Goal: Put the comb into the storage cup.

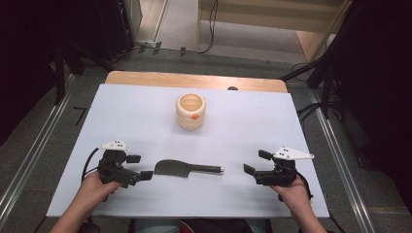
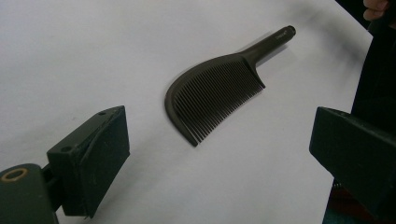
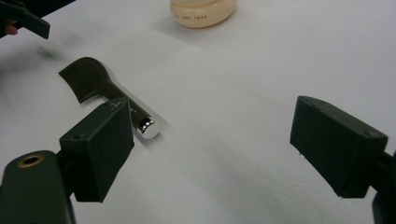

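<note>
The comb (image 1: 188,168) is taken as the landmark; it lies flat on the white table (image 1: 145,111), toothed head to the left, handle with a shiny end cap to the right.

Left of the comb: the left gripper (image 1: 138,167) is held just beside the comb's head, not touching. Its jaws are spread wide, with nothing between them; in the left gripper view the comb (image 2: 214,96) is seen ahead of the jaws, teeth facing the camera.

Behind the comb, well apart: a cream ribbed cup (image 1: 190,111) is standing upright, mouth open.

Right of the comb: the right gripper (image 1: 256,162) is held near the handle end, clear of it, jaws likewise wide and empty.

Risk, as judged: the comb is thin and flat against the table, so a pad may slide over it or push it away rather than catch it. A grip taken on the teeth could bend them. If both grippers close at once, the comb may be skewed between them.
</note>
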Available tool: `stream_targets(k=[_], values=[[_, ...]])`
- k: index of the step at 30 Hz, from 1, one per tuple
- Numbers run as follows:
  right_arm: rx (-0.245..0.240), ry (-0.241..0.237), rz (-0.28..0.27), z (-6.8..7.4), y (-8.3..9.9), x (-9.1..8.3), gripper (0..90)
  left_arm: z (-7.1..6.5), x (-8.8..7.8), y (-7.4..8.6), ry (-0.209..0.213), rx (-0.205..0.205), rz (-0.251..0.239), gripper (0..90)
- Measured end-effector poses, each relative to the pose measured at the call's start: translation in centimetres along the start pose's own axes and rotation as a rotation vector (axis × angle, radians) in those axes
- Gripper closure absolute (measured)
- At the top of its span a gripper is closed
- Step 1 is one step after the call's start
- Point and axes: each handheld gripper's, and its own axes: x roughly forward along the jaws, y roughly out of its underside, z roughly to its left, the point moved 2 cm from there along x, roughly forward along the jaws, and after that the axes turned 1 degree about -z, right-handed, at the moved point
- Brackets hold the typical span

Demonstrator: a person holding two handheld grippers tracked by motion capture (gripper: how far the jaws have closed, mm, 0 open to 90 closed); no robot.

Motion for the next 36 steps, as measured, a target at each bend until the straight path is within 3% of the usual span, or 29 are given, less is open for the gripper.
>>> stream_targets(k=[13,22,27,31,36], values=[[-0.011,-0.013,0.016,0.19,0.1,0.13,11.6,0.02,-0.02,-0.07,0.009,-0.004,-0.004,5.5],[-0.042,0.005,0.045,0.31,0.29,0.31,11.2,-0.04,-0.03,-0.07,0.007,-0.001,-0.004,5.5],[-0.022,-0.05,0.069,0.52,0.37,0.5,11.3,-0.06,0.0,-0.07,0.01,-0.002,-0.001,5.6],[-0.052,-0.039,0.079,0.63,0.42,0.57,11.3,-0.07,0.02,-0.06,0.01,-0.001,0.0,5.5],[-0.041,-0.058,0.08,0.61,0.43,0.58,11.3,-0.09,0.04,-0.05,0.008,0.003,0.002,5.5]])
